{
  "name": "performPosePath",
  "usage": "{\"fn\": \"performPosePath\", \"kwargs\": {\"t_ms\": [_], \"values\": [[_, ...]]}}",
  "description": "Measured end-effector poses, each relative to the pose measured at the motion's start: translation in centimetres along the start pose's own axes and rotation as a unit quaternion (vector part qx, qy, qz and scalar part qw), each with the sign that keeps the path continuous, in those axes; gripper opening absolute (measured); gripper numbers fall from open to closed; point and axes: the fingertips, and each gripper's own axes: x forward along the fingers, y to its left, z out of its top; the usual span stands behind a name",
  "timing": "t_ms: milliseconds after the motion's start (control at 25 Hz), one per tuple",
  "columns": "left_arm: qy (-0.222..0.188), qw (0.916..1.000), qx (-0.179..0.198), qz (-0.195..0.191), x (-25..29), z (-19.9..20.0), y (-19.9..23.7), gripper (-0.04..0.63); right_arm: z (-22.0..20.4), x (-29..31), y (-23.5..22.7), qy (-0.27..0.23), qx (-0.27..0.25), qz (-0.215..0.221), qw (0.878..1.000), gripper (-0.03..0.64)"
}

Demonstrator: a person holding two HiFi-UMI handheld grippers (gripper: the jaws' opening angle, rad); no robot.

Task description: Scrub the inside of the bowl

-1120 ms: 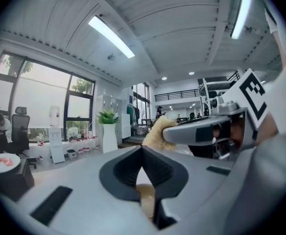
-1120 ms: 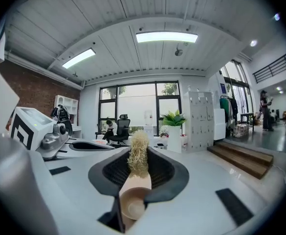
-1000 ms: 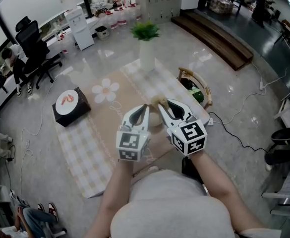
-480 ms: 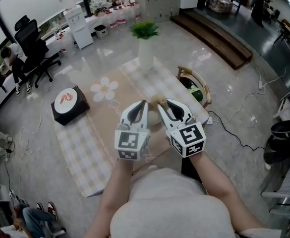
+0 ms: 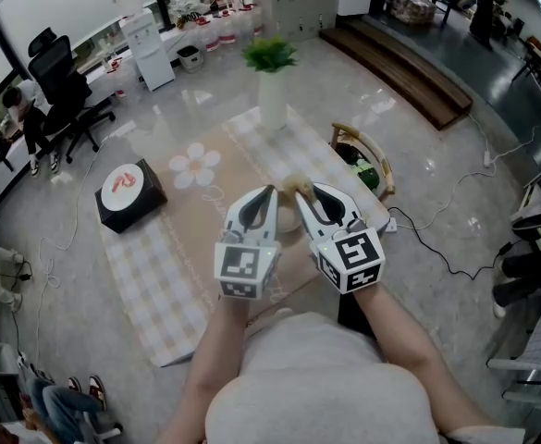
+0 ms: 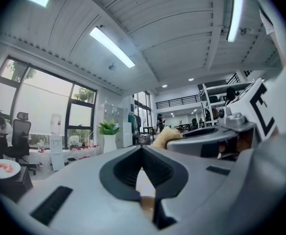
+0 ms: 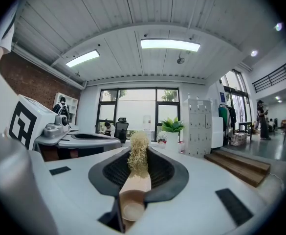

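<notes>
while both tongs hang level before the person's chest, above the checked tablecloth [image 5: 159, 276], the items stand thus.

item: left gripper [image 5: 268, 197]. jaws together on a thin pale edge, judged to be the rim of the bowl [image 5: 287, 220]. the bowl shows as a pale rounded shape tucked between the two tools, off the table.

item: right gripper [image 5: 314, 195]. jaws clamped on the wooden handle of the brush [image 7: 135, 180]. fibre tuft stands out beyond the tips, just beside the bowl; whether tuft touches bowl cannot be told.

step in hand, by judgement: scrubbing about to start or barely begun.

handling notes:
- tilt the bowl's mouth toward the brush so the tuft reaches the inner wall and floor.
- work in overlapping circles from the rim down.
- press lightly, since a rim pinch gives little hold and a hard push could twist the bowl loose.
- keep the handle square in the pads so it does not swivel.

nearby, not in use: potted plant [image 5: 272, 72], black box [image 5: 131, 202], basket [image 5: 362, 160].
</notes>
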Motion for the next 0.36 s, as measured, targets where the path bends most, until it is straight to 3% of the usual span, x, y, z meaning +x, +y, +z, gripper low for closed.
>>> {"fn": "performPosePath", "kwargs": {"t_ms": [360], "values": [[-0.004, 0.9999, 0.002, -0.014, 0.46, 0.69, -0.89, 0.011, 0.41, -0.09, -0.25, -0.008, -0.005, 0.008, 1.000, 0.084]]}}
